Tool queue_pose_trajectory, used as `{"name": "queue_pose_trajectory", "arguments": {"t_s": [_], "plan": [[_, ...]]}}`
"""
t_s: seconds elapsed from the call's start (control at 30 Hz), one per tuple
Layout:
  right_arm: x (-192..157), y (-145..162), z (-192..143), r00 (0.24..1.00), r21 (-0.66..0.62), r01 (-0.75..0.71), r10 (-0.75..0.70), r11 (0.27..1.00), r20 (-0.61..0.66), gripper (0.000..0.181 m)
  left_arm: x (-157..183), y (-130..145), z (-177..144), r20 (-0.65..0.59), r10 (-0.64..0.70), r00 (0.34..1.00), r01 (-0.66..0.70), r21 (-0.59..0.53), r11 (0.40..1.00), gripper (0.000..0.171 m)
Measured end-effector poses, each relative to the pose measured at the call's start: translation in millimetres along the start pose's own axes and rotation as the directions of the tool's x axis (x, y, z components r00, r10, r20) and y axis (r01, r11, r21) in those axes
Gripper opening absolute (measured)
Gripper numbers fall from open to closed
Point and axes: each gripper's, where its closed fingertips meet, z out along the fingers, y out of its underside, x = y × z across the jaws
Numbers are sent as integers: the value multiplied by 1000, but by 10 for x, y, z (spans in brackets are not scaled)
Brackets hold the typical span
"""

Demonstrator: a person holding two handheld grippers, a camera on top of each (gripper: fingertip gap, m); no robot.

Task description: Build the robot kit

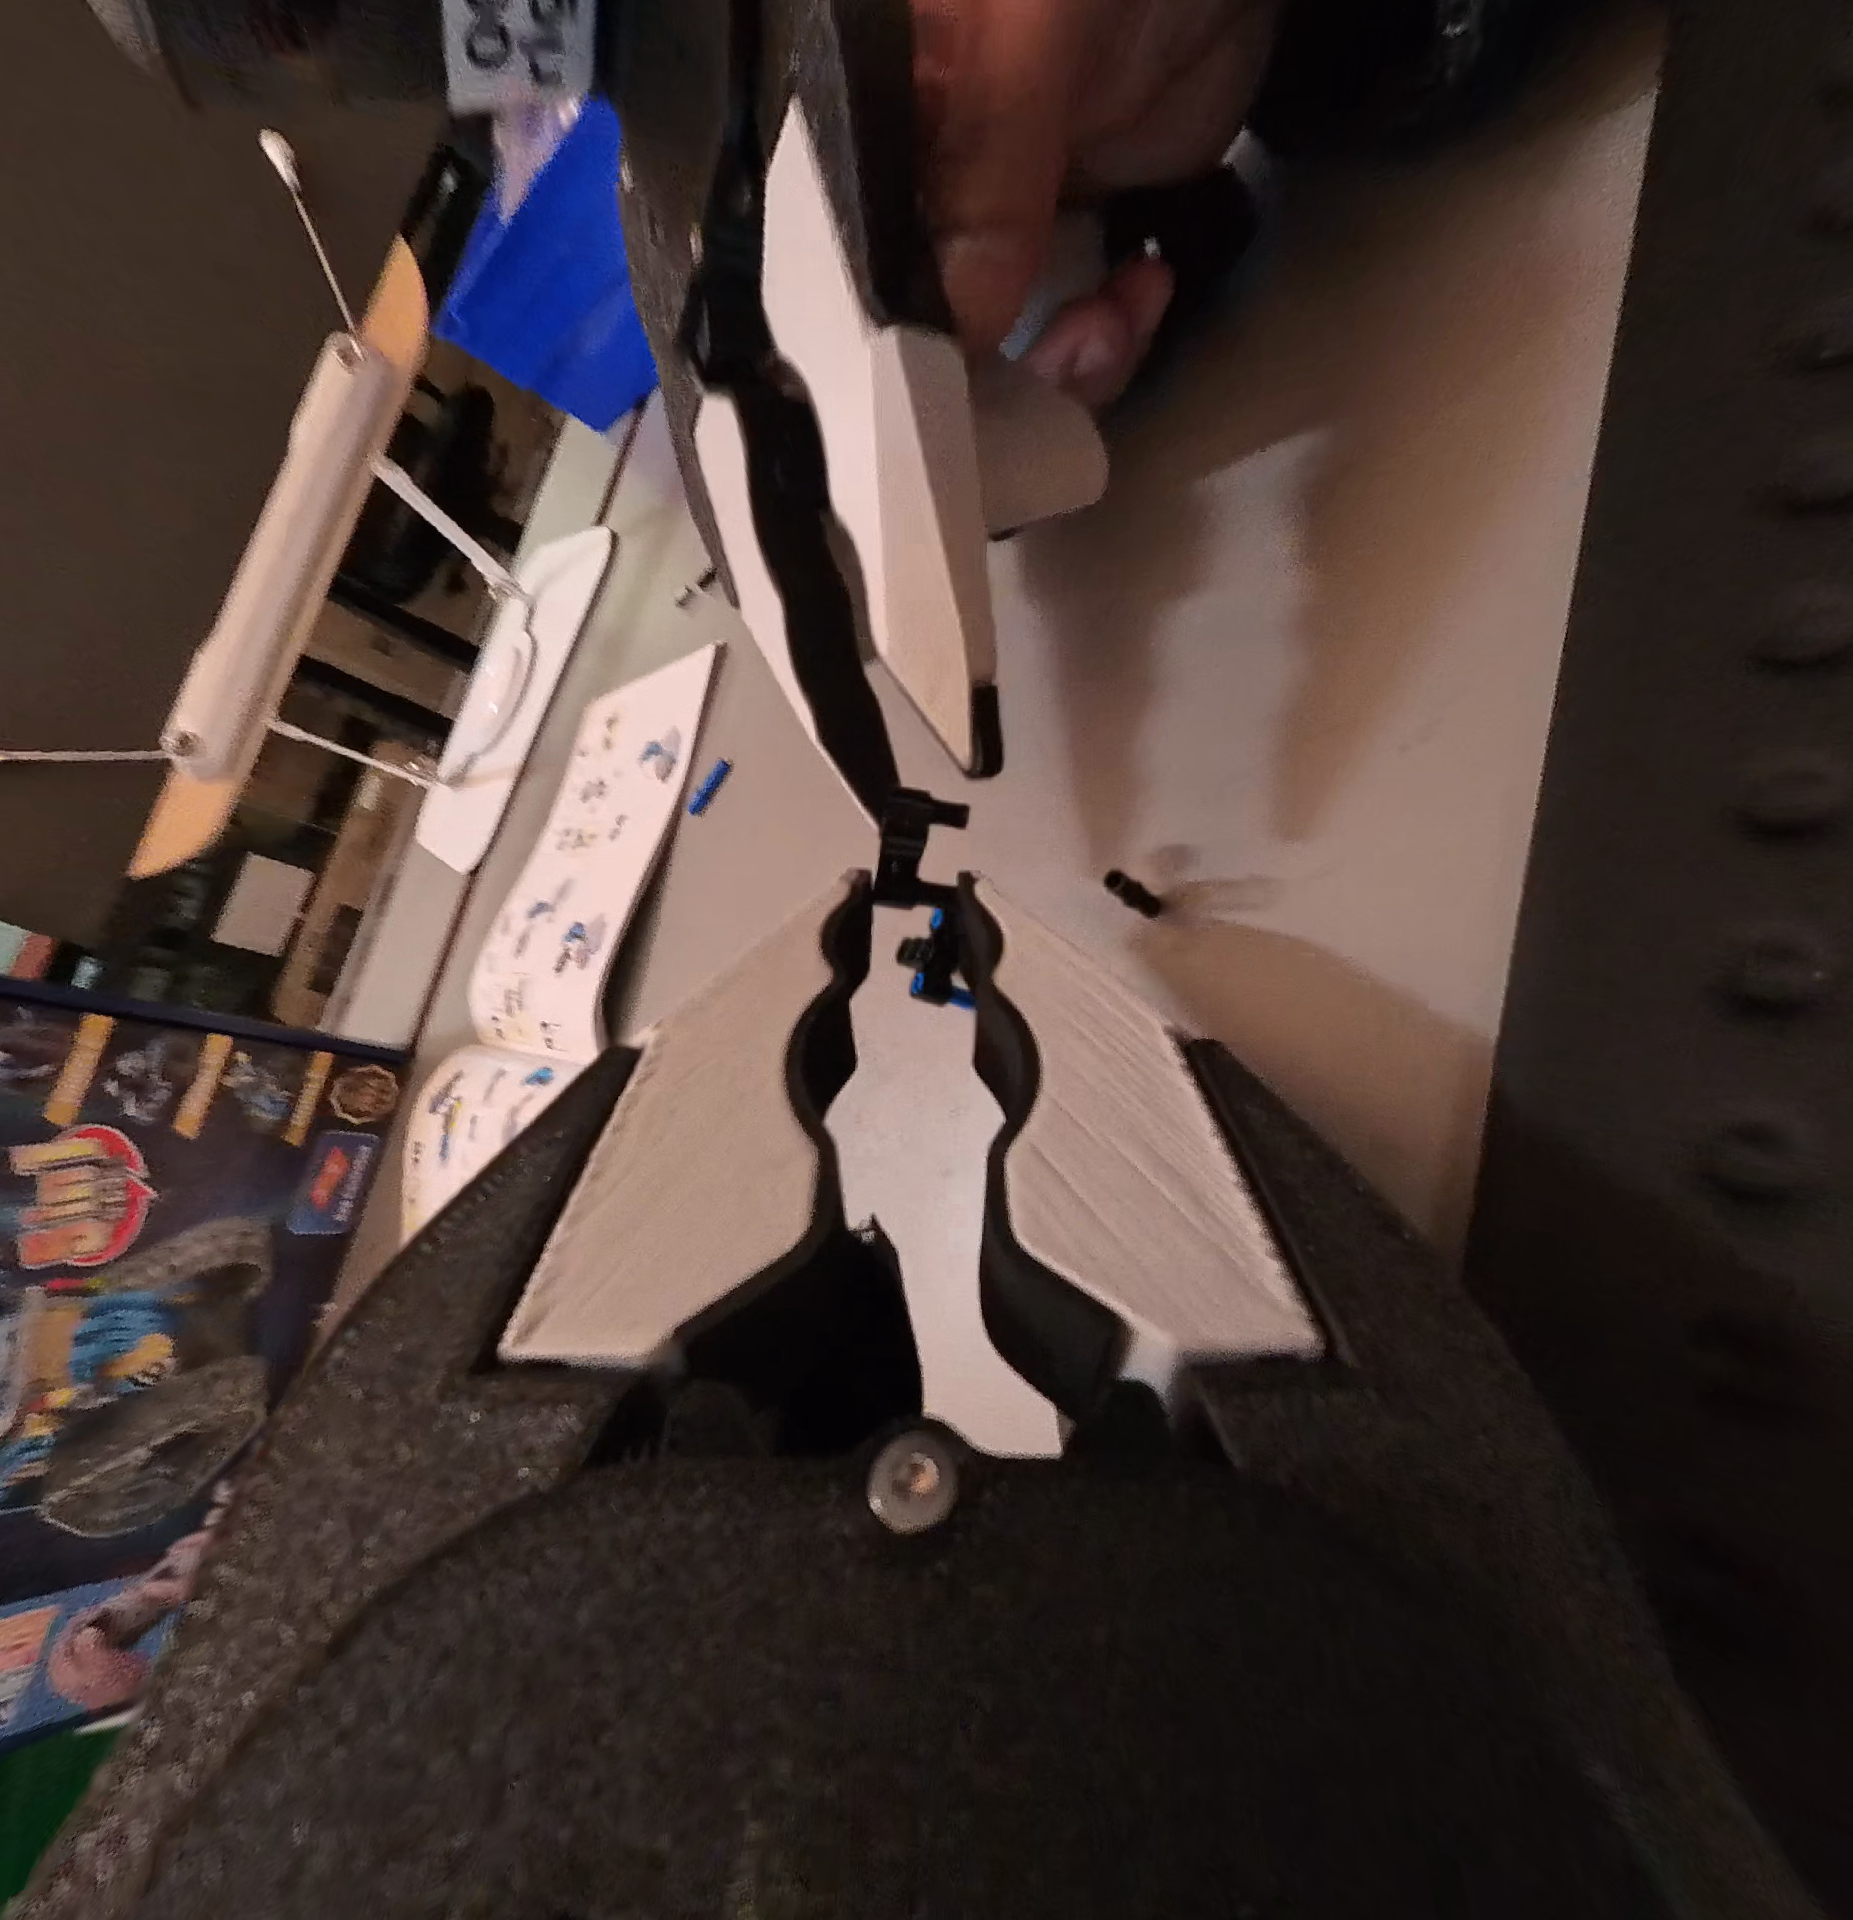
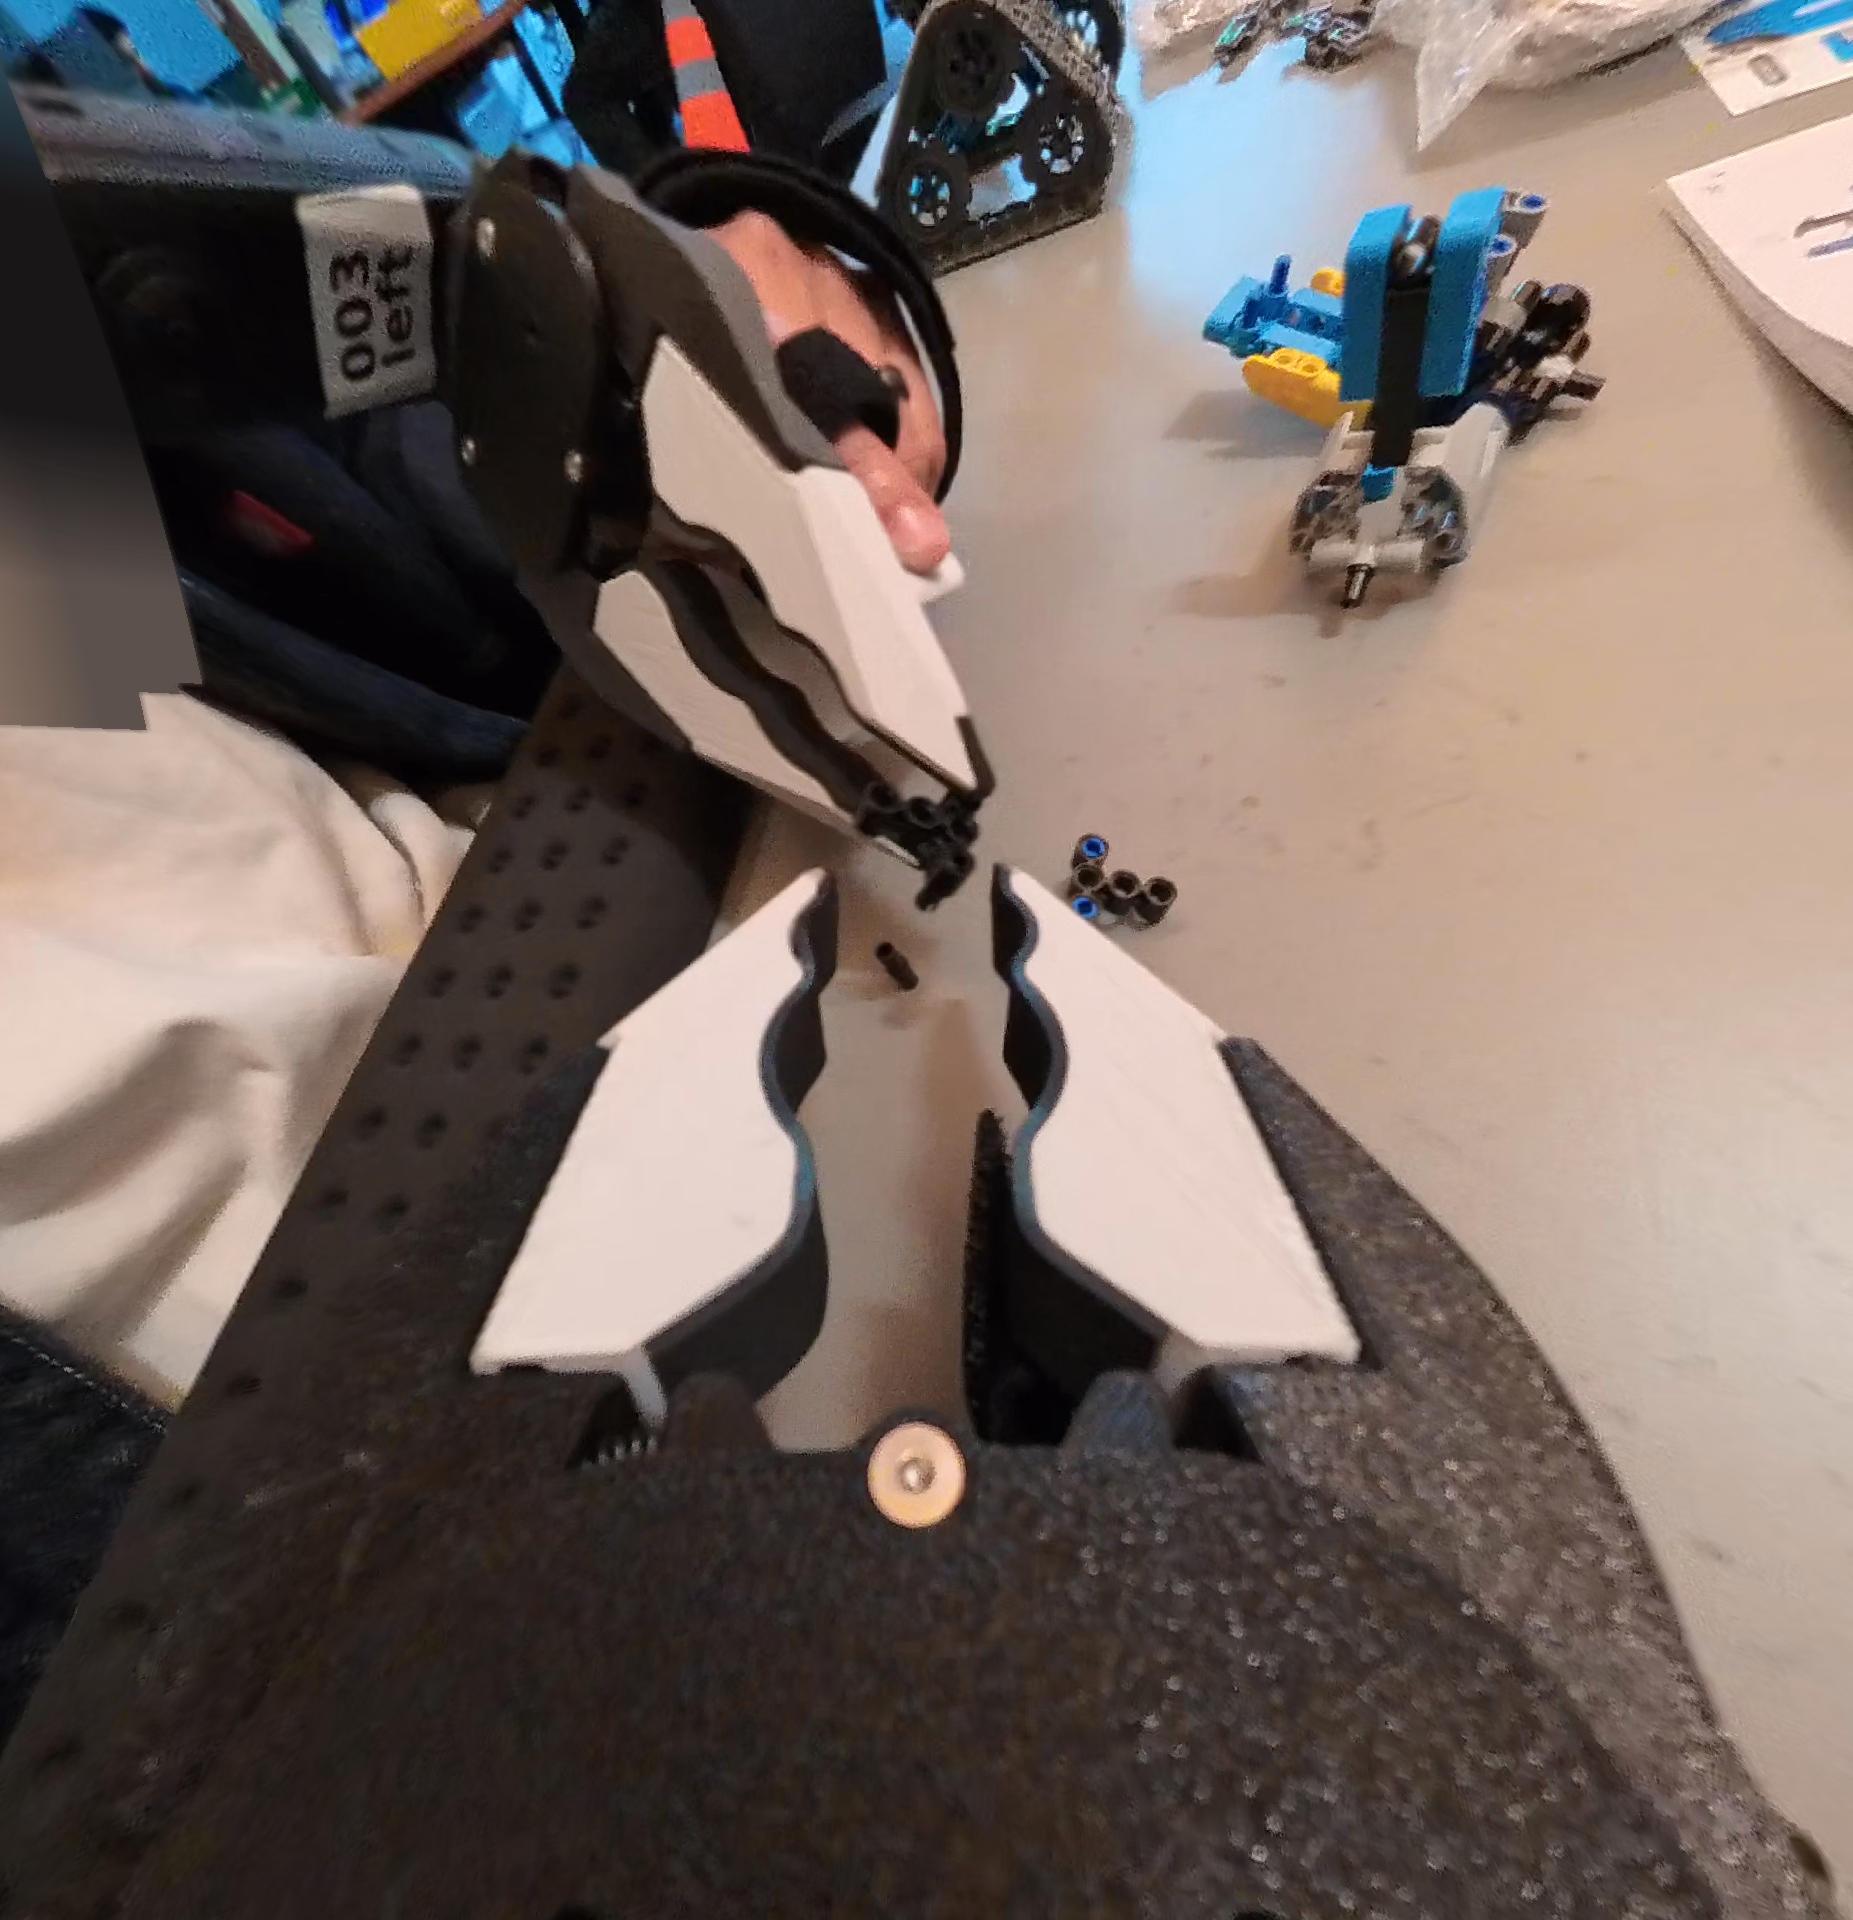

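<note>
The left tool [image 2: 927,821] is clamped on a small black piece [image 2: 917,826]; the right tool [image 2: 911,899] stands apart above the table [image 2: 1421,935].

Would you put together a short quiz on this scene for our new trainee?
1. True or false: the right gripper has its jaws shut on the loose black pin.
2. What does the left gripper hold between its jaws? A) a small black connector piece B) a yellow brick C) a sheet of paper
3. Which lies nearer the right gripper's jaws: the cluster of black and blue connectors or the blue and yellow brick model?

Key: 1 false, its jaws are open and the pin lies on the table; 2 A; 3 the cluster.
</note>
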Motion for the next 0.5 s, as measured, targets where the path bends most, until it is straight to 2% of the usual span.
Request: {"name": "queue_pose_trajectory", "arguments": {"t_s": [0.13, 0.27, 0.37, 0.5], "plan": [[-33, 20, 14, 1000, -15, 12, -12, 1000, 10, 12, -31, -85, -52, 46, 44, 998, -46, 35, 998, 16], [-118, 26, 33, 999, -37, 45, -44, 998, 27, 5, 0, -132, -96, 77, 90, 993, -93, 38, 995, 16], [-176, 62, 52, 990, -84, 139, -138, 987, 7, 3, 77, -170, -177, 24, 9, 1000, -11, 74, 997, 15], [-199, 137, 85, 966, -144, 253, -258, 957, -23, 3, 108, -167, -281, -132, -196, 972, 213, 128, 969, 21]]}}
